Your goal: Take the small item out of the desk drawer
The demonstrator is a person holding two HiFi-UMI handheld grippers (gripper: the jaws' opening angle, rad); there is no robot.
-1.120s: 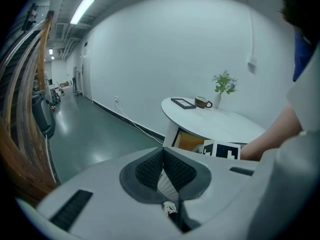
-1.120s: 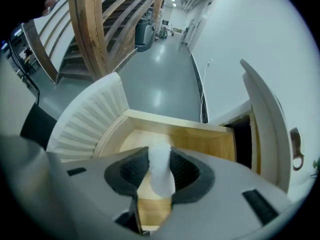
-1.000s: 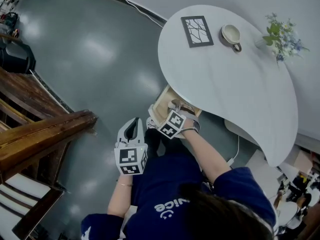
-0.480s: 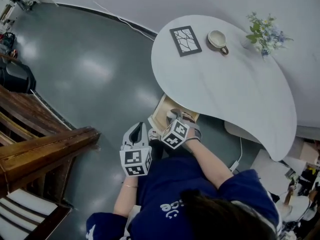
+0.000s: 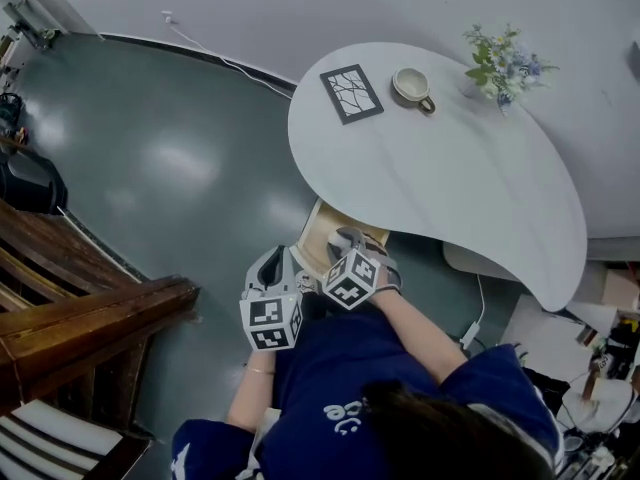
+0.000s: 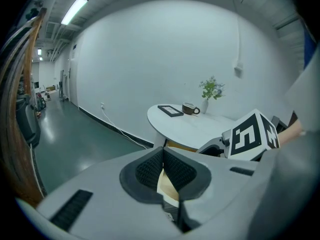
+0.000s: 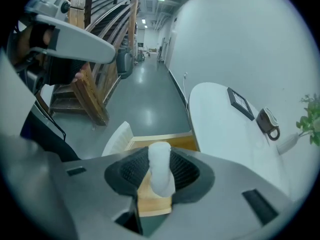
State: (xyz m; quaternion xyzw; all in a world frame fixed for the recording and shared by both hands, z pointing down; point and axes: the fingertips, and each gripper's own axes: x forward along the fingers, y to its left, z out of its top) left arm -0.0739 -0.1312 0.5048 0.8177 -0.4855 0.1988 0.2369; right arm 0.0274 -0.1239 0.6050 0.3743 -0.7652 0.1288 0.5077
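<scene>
The main step looks done. The right gripper (image 7: 160,156) has its fingers clamped on the small white item (image 7: 159,173), held just above the open drawer (image 7: 183,143) under the near edge of the counter (image 5: 450,178). The left gripper (image 6: 163,160) has its fingers together, with nothing between them. What is left, I judge, is to carry the item clear. No label can be read on the item, and the shirt print (image 5: 338,414) is not legible.

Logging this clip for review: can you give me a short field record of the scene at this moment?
drawer: open, under the edge of the white table
right gripper: shut on small white item, at the drawer
left gripper: shut, empty, beside the right one
tabletop: picture frame, cup, flower vase
task stage: item gripped
</scene>
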